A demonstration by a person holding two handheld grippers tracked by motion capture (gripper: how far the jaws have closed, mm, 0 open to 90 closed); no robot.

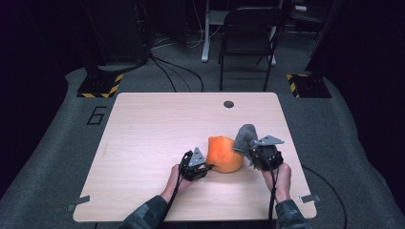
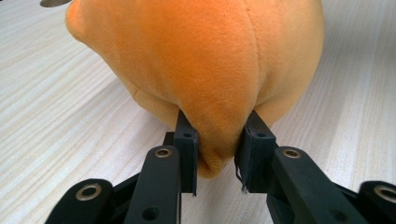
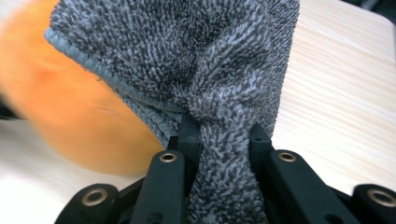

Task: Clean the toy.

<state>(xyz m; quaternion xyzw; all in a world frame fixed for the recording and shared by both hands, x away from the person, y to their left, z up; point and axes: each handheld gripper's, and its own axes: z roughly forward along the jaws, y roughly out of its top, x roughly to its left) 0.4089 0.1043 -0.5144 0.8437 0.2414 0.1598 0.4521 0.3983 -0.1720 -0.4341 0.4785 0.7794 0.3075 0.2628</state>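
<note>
High view: orange plush toy [image 1: 224, 154] lying on the wooden desk [image 1: 143, 124], toward the near edge, between both hands. Left hand-held gripper [image 1: 208, 167] just at the toy's left side, right hand-held gripper [image 1: 248, 153] at its right, gripping a grey towel [image 1: 245, 135] that stands bunched above the toy's right edge. Dark chair [image 1: 249, 33] on the floor beyond the desk.

Left gripper view: jaws drawn narrow, pinching a fold at the bottom of the orange plush toy [image 2: 205, 65], pads pressed into the fabric on both sides; toy resting on the desk [image 2: 56, 102].

Right gripper view: jaws clamped on a twisted neck of the grey towel [image 3: 196, 60], cloth fanning out above; orange plush toy [image 3: 70, 116] blurred just behind it at left, touching or nearly so, hard to tell.
</note>
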